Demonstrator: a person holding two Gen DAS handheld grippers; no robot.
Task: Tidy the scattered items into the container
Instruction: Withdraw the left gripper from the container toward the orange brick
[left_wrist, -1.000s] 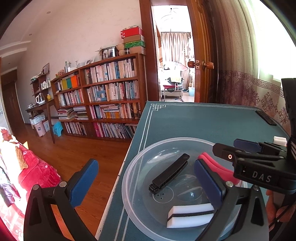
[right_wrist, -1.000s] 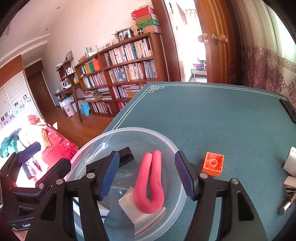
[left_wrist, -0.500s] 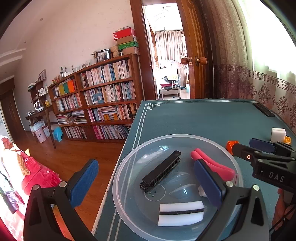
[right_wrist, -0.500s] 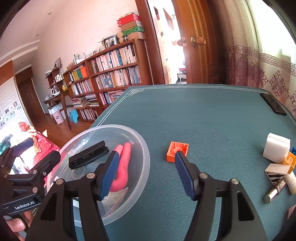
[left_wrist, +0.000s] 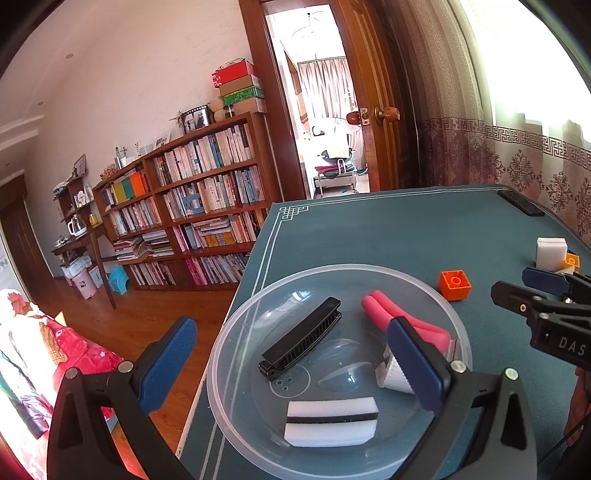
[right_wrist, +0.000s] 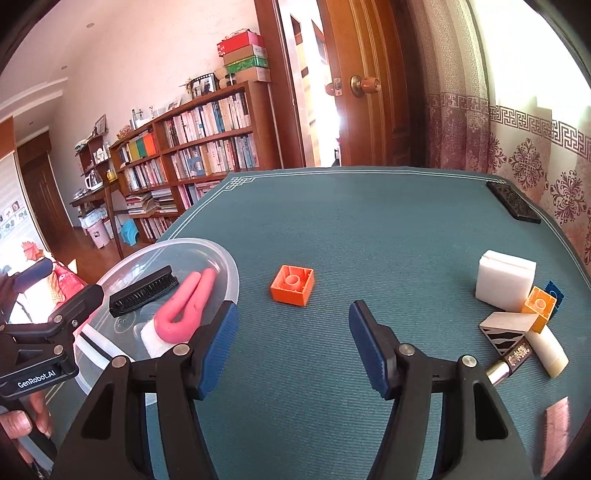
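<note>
A clear plastic bowl (left_wrist: 236, 332) (right_wrist: 229, 258) sits at the table's left edge. Inside lie a black comb (left_wrist: 301, 339) (right_wrist: 144, 291), a bent pink tube (left_wrist: 402, 317) (right_wrist: 184, 306), a black-and-white sponge (left_wrist: 330, 421) and a small bag (left_wrist: 393, 373). My left gripper (left_wrist: 291, 365) stands open over the bowl, holding nothing. My right gripper (right_wrist: 291, 343) is open above the cloth, just short of an orange brick (right_wrist: 292, 285) (left_wrist: 455, 285). To its right lie a white block (right_wrist: 504, 278), a yellow brick (right_wrist: 539, 302), a striped wedge (right_wrist: 506, 328) and a tube (right_wrist: 550, 350).
The teal tablecloth (right_wrist: 369, 229) runs back to a black remote (right_wrist: 513, 201) at the far right edge. A brown slab (right_wrist: 556, 424) lies near right. Left of the table are a drop to the wood floor (left_wrist: 140, 314), a bookshelf (left_wrist: 192, 206) and a door (right_wrist: 369, 92).
My right gripper has swung right, away from over the bowl and its pink tube, to the bare cloth near the orange brick. The left gripper has shifted slightly over the bowl.
</note>
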